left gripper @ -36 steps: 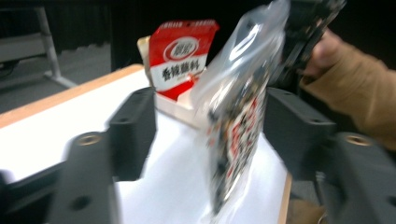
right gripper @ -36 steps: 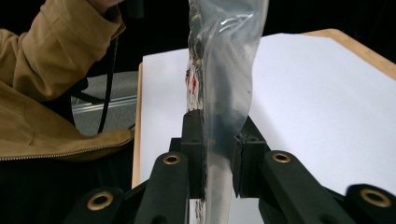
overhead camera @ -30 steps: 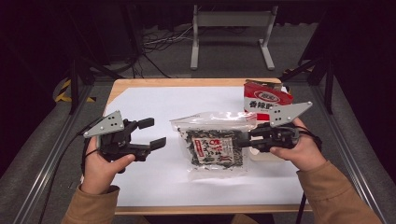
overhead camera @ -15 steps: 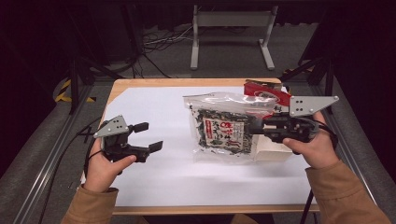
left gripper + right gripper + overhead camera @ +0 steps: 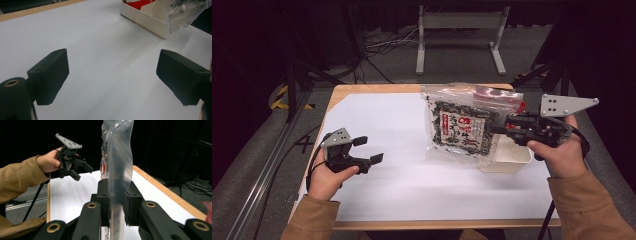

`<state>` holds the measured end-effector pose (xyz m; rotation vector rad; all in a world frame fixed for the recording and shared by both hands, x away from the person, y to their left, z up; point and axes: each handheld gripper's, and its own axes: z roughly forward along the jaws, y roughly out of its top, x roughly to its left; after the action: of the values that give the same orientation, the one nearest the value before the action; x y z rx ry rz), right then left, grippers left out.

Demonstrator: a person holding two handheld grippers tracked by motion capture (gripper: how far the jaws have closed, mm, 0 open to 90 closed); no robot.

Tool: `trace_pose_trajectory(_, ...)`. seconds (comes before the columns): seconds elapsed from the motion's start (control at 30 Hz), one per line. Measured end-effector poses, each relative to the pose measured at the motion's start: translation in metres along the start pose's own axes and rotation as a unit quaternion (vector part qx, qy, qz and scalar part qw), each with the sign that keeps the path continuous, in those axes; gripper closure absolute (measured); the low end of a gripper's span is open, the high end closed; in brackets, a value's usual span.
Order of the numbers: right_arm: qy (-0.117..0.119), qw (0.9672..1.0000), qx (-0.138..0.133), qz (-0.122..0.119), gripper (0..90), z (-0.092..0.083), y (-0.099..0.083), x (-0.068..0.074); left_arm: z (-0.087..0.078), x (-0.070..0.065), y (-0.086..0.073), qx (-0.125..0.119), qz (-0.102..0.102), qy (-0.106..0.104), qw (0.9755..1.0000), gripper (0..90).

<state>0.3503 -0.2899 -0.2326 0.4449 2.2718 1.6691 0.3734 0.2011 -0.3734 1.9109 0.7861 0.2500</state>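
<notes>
High view shows the right claw (image 5: 497,127) clamped on the edge of a clear plastic bag (image 5: 462,125) of dark dried food with a red-and-white label, holding it lifted above the right side of the white worktop (image 5: 402,175). The bag's lower corner hangs over a shallow white tray (image 5: 512,160) that sits on the worktop just below the right hand (image 5: 559,152). Right claw view shows both pads pressed flat against the bag's clear film, which stands upright between them. The left claw (image 5: 372,150) sits low over the worktop's left side, well apart from the bag; its jaws have just been opening and stand wide apart with nothing between them.
</notes>
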Motion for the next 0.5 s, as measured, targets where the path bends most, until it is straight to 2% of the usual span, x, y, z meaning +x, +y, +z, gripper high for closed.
trace_pose_trajectory(0.5,-0.06,0.9979,-0.021,0.011,77.3,-0.03,-0.002,-0.012,0.003,0.01,-0.008,0.006,-0.011,0.009,0.9999,11.9)
